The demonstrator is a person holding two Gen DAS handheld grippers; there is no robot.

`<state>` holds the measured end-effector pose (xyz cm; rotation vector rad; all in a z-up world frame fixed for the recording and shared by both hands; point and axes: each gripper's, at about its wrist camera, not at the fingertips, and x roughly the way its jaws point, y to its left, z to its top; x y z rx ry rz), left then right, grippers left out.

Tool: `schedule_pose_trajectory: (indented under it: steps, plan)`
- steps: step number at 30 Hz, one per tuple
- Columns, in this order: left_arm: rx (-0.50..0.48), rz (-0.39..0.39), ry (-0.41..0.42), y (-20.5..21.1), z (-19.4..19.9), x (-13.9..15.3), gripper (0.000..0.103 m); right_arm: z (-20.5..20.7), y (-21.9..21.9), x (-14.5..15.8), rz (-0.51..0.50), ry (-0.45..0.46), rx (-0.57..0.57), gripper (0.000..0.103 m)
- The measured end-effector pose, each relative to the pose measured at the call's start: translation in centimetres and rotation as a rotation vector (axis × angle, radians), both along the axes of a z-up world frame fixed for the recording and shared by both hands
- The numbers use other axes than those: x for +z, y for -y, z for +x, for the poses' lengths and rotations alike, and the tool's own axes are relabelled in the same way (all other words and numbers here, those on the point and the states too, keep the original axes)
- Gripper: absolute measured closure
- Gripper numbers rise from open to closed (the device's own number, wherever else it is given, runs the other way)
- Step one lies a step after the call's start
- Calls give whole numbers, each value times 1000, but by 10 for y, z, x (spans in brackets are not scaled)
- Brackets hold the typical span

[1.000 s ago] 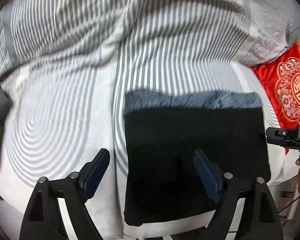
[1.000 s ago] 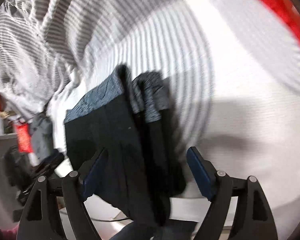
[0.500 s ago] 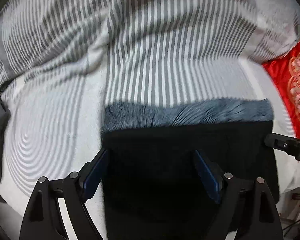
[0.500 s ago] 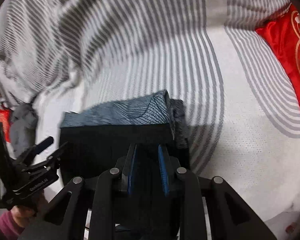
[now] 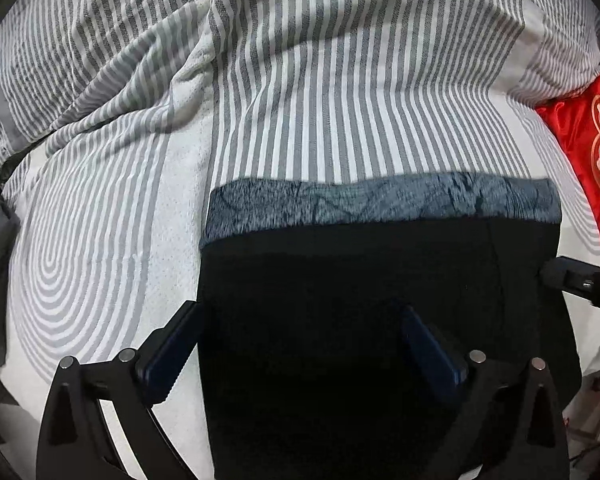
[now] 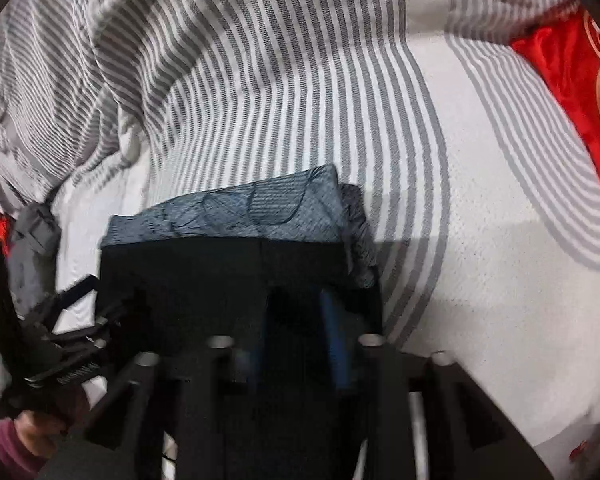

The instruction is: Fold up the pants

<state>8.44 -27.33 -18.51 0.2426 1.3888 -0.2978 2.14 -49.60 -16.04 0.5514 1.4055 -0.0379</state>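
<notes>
The black pants lie folded into a rectangle on the striped bed, with a blue-grey patterned band along the far edge. My left gripper is open, its fingers spread over the near left part of the pants. My right gripper has its blue pads close together over the black fabric near the pants' right edge; blur hides whether cloth is pinched. The right gripper's tip shows in the left wrist view. The left gripper shows in the right wrist view.
A grey and white striped blanket is bunched at the far side of the bed. A red embroidered cushion lies at the right, also in the right wrist view. A grey cloth lies off the left edge.
My left gripper moved right and forward, over the pants. My right gripper went from wide open to nearly closed half a second ago and now sits lower over the pants' right edge.
</notes>
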Motion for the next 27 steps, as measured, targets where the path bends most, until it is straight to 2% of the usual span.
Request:
schedule_pose_trajectory:
  steps: [1,10,15,27]
  plan:
    - [0,8,-9,-1,-2,0,4,-4,-3,3,-11,-3,0,19]
    - [-9,20,-32,-12,-27,11,3,-50,-29,19,-77,-29,5,15]
    - [-45,16,-16,-13,-45,21,3,-72,-43,20,-84,-57,-4,12]
    - [-166,17,-96,-23,-94,44,3,-100,-62,33,-100,-98,-11,4]
